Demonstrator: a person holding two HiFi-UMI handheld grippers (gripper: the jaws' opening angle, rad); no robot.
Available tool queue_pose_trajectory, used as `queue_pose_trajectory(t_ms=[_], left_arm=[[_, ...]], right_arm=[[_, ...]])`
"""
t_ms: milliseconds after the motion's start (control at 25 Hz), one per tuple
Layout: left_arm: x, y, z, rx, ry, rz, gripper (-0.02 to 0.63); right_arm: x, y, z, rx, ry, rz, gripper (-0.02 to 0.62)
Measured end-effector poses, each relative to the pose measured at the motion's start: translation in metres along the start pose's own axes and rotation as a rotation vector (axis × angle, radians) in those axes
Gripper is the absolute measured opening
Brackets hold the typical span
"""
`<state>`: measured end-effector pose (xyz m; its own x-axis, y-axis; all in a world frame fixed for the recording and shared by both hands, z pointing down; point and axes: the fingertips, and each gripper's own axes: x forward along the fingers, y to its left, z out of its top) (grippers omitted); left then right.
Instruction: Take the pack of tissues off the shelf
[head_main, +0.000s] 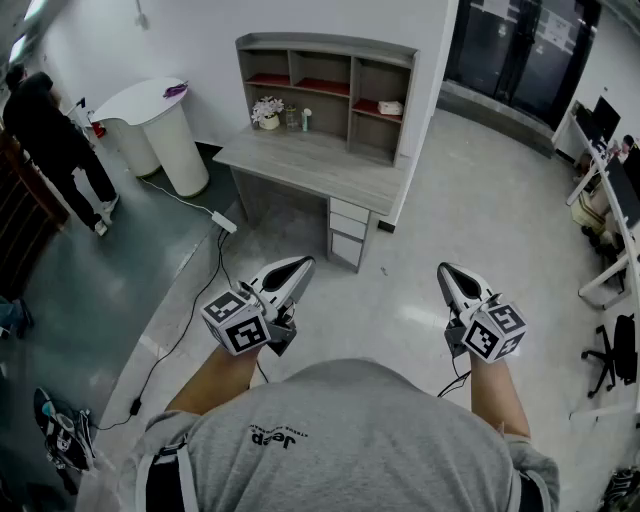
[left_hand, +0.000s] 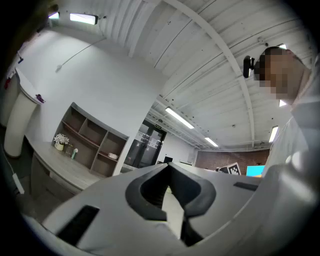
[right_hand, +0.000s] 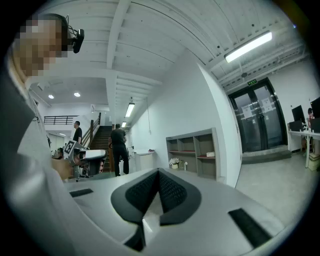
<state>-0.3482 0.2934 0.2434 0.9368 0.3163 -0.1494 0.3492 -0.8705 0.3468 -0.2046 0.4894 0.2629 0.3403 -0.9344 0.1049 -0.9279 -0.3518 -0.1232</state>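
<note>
The pack of tissues (head_main: 390, 107) is a small white packet lying in the middle right compartment of the grey shelf unit (head_main: 330, 50) on top of a desk (head_main: 310, 165). It also shows far off as the tissues (left_hand: 113, 156) in the left gripper view and the tissues (right_hand: 210, 154) in the right gripper view. My left gripper (head_main: 303, 263) and right gripper (head_main: 443, 268) are held side by side in front of my chest, well short of the desk. Both are shut with nothing between the jaws, as the left gripper (left_hand: 167, 166) and right gripper (right_hand: 159, 171) show in their own views.
A flower pot (head_main: 268, 112) and a small bottle (head_main: 306, 120) stand on the desk under the shelf. A white round counter (head_main: 150, 110) and a person in black (head_main: 45, 130) are at the left. A power strip with cable (head_main: 225, 222) lies on the floor. Office chairs (head_main: 610, 350) stand at the right.
</note>
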Motion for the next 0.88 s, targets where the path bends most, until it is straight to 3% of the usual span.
queue_pose_trajectory(t_ms=[480,880], left_arm=[[0.018,-0.010,-0.001,0.007,0.009,-0.012,0.012],[0.072,-0.051,-0.025,0.011,0.015,-0.043,0.012]], right_arm=[[-0.002,-0.012,0.003,-0.011,-0.005,-0.004,0.008],[-0.050,-0.052,0.002,-0.004,0.000,0.011,0.009]])
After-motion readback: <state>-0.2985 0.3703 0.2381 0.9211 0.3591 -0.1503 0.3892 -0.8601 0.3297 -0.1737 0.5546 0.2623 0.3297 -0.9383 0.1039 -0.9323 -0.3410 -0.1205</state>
